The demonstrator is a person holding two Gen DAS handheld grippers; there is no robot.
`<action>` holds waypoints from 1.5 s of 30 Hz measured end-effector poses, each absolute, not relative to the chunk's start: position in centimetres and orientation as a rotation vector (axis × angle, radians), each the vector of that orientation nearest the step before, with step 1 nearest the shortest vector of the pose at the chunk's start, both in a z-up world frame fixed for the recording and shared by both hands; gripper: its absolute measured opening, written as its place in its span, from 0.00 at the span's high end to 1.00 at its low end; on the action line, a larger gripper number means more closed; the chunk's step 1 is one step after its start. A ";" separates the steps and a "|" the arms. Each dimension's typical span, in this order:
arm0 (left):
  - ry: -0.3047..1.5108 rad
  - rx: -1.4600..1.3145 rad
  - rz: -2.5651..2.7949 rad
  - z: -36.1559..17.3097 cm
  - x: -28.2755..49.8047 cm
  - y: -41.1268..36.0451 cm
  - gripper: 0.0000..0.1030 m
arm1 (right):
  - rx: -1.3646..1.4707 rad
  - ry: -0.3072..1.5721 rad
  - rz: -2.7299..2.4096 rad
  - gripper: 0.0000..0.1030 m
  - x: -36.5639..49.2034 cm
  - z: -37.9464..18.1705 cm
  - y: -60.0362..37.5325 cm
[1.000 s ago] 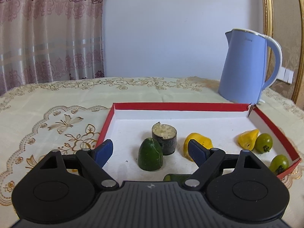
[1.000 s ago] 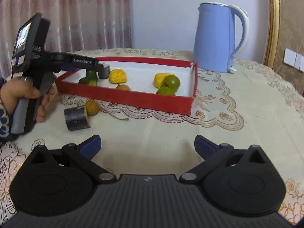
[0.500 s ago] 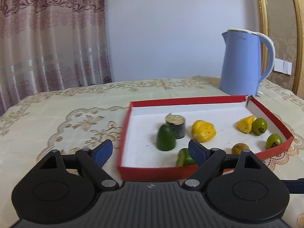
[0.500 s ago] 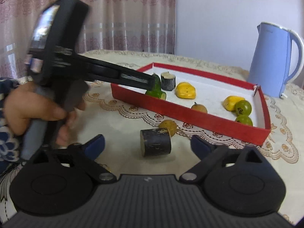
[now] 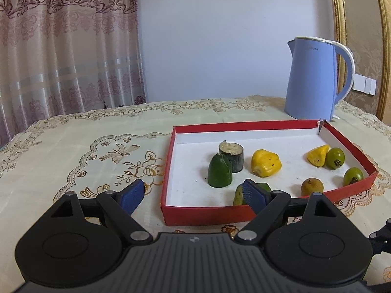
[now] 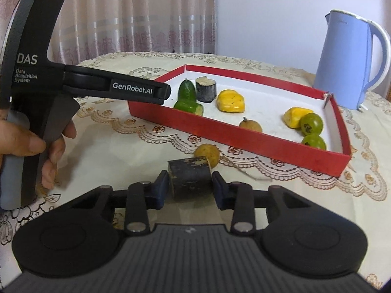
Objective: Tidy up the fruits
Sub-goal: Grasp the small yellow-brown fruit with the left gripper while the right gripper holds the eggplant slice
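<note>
Tray [image 5: 246,123]: red outside, white floor. Tablecloth [image 5: 73,146]: cream, with tan embroidered flowers and scalloped borders. Kettle [image 5: 315,80] at two o'clock: pale blue, white handle edge. Curtain [image 5: 61,48] at ten o'clock: pink-beige with maroon floral scrolls and pale satin bands. In the tray: two yellow fruits, green ones, one brown. My fingers' pads [image 6: 161,188] are dark blue on black arms. The cylinder [image 6: 190,178] between them is blackish, flecked with tan; the round fruit [image 6: 208,155] touching it at twelve o'clock is dull yellow.
</note>
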State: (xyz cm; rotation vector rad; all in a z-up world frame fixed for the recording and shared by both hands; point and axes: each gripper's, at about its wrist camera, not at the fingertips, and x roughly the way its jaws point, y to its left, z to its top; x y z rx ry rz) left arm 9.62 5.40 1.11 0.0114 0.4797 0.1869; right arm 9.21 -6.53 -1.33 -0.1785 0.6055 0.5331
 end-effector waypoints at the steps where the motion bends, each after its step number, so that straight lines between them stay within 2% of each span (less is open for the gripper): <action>1: 0.482 0.013 0.186 1.1 9.6 5.3 0.15 | -0.190 0.590 0.521 0.68 8.9 -1.3 -6.5; 10: 0.519 0.026 0.105 0.3 8.0 2.2 0.15 | -0.219 0.505 0.368 0.70 7.8 0.0 -11.6; 13: 0.535 0.087 0.081 -0.2 7.5 0.1 0.15 | -0.217 0.494 0.300 0.78 8.8 0.3 -14.2; 19: 0.551 0.116 0.082 -0.3 7.8 -1.8 0.15 | -0.182 0.498 0.304 0.78 10.1 0.2 -16.3; 21: 0.551 0.116 0.076 -0.2 7.6 -2.2 0.15 | -0.137 0.505 0.328 0.77 9.6 0.2 -17.0; 23: 0.551 0.106 0.064 -0.3 7.3 -2.3 0.15 | -0.099 0.506 0.358 0.57 8.6 0.2 -17.5; 37: 0.564 0.113 0.034 -0.6 7.3 -2.9 0.14 | -0.135 0.567 0.389 0.52 8.0 -1.3 -15.7; 38: 0.562 0.112 0.034 -0.6 7.3 -2.9 0.14 | -0.137 0.587 0.391 0.53 8.4 -1.5 -15.5; 40: 0.561 0.107 0.031 -0.6 7.2 -2.9 0.14 | -0.128 0.579 0.391 0.70 8.6 -1.5 -15.7; 45: 0.570 0.118 0.017 -0.6 7.4 -3.1 0.14 | -0.115 0.569 0.386 0.70 8.4 -1.4 -15.9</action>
